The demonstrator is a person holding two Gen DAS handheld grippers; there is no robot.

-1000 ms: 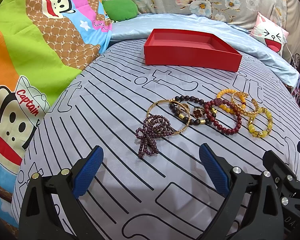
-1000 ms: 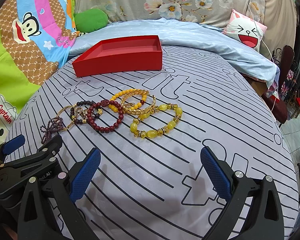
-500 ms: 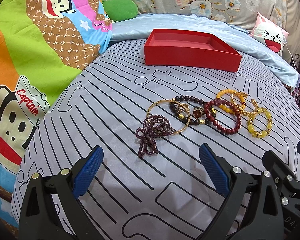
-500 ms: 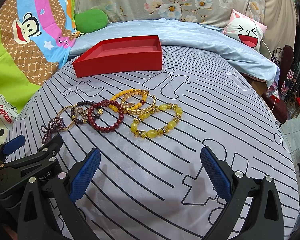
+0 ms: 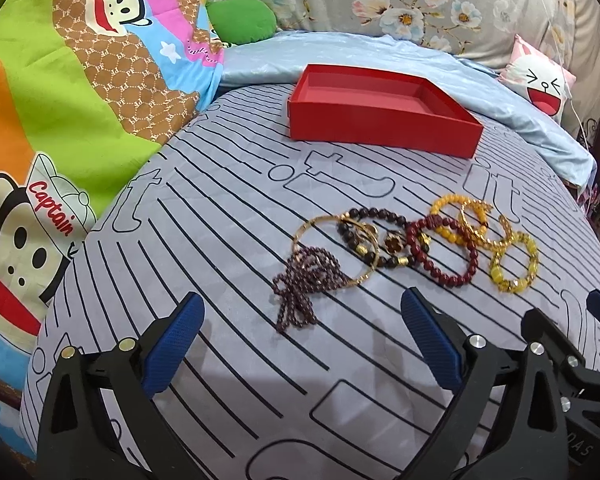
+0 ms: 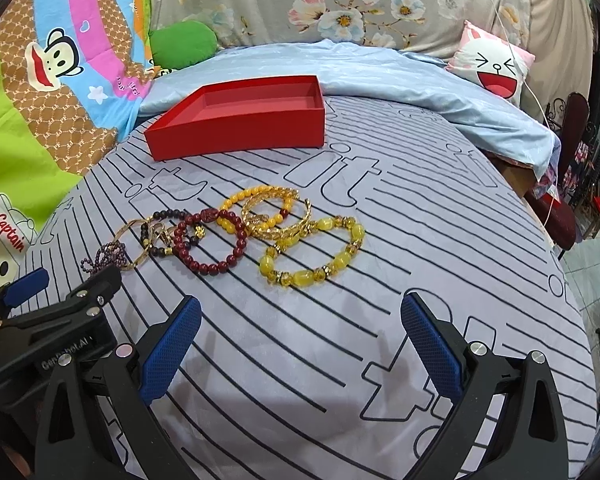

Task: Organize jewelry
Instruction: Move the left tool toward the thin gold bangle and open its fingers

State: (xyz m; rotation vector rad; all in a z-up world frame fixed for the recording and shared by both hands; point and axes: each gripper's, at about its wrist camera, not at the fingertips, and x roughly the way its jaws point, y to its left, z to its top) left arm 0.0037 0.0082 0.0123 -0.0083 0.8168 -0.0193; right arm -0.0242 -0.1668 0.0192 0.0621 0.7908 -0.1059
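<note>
Several bracelets lie in a row on the striped grey bedsheet (image 5: pixel 220 240): a purple bead strand (image 5: pixel 306 276), a thin gold bangle (image 5: pixel 332 252), a dark bead bracelet (image 5: pixel 370 236), a dark red bead bracelet (image 5: pixel 446 252) (image 6: pixel 210 244), gold bangles (image 6: pixel 276 216) and a yellow bead bracelet (image 5: pixel 514 264) (image 6: pixel 312 256). An empty red tray (image 5: pixel 380 120) (image 6: pixel 236 128) stands behind them. My left gripper (image 5: pixel 300 340) is open and empty just in front of the purple strand. My right gripper (image 6: pixel 300 340) is open and empty in front of the yellow bracelet.
A cartoon monkey blanket (image 5: pixel 60 120) rises on the left. A folded light blue quilt (image 6: pixel 380 80), a green cushion (image 5: pixel 240 20) and a pink-white face pillow (image 6: pixel 492 64) lie behind the tray. The bed's edge drops off at the right (image 6: pixel 560 264).
</note>
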